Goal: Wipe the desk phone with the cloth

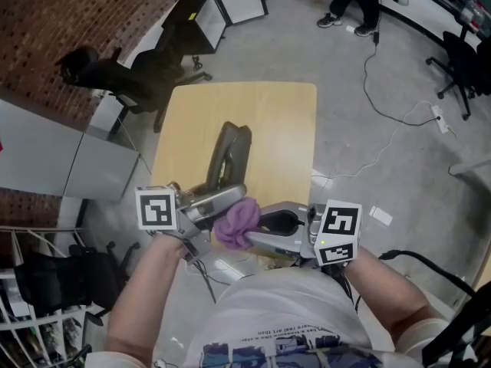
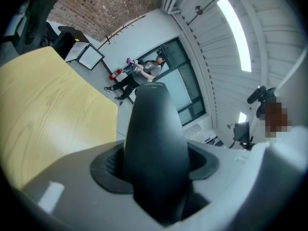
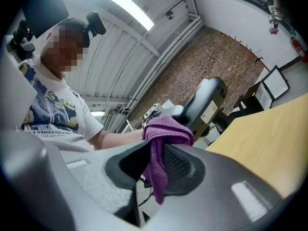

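Purple cloth [image 3: 161, 134], limp, hangs pinched by its fold in your right claw [image 3: 153, 170]; left claw [image 2: 154, 186] clamps the stiff handset [image 2: 154, 129].

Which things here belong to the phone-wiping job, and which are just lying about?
Job: phone handset, in the left gripper's jaws; purple cloth, in the right gripper's jaws; wooden table.
Lying about: black office chair; white cable on the floor; white framed panel by the wall.
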Demonstrator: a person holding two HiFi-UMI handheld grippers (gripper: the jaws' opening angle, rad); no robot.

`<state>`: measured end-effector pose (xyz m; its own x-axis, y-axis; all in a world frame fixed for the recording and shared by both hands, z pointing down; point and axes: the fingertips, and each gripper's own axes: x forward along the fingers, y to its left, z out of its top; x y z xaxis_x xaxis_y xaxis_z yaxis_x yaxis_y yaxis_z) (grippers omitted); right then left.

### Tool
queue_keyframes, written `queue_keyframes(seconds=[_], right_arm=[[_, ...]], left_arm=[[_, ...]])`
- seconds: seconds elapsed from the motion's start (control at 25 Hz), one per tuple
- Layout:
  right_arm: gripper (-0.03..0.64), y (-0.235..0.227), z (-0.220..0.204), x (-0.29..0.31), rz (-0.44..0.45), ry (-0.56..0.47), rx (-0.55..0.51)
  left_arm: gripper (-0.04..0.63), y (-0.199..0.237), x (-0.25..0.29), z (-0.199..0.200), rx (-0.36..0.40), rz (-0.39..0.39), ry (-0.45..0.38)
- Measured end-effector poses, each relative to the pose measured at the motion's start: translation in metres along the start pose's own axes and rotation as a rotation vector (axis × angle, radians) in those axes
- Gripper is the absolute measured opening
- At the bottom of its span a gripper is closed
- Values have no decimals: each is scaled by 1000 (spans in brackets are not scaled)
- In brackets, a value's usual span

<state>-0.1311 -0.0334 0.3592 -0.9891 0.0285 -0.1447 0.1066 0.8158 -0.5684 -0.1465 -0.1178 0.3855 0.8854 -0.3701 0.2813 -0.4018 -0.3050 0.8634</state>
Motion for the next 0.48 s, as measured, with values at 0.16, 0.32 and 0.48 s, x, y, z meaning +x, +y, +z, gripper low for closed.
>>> queue_keyframes(seconds=[0.16,0.32,0.48], right_arm=[[87,-10,-17,-2,-25,52,-4],[88,-29,-30,-6,-86,104,-15],[87,-52,-31,-14,-164,109,-10]], left_arm=[[310,-9,-4,0,-25,-46,-13],[310,-17,-6,0,-33,-79,-14],[310,-20,-7,-3,0,-72,8]])
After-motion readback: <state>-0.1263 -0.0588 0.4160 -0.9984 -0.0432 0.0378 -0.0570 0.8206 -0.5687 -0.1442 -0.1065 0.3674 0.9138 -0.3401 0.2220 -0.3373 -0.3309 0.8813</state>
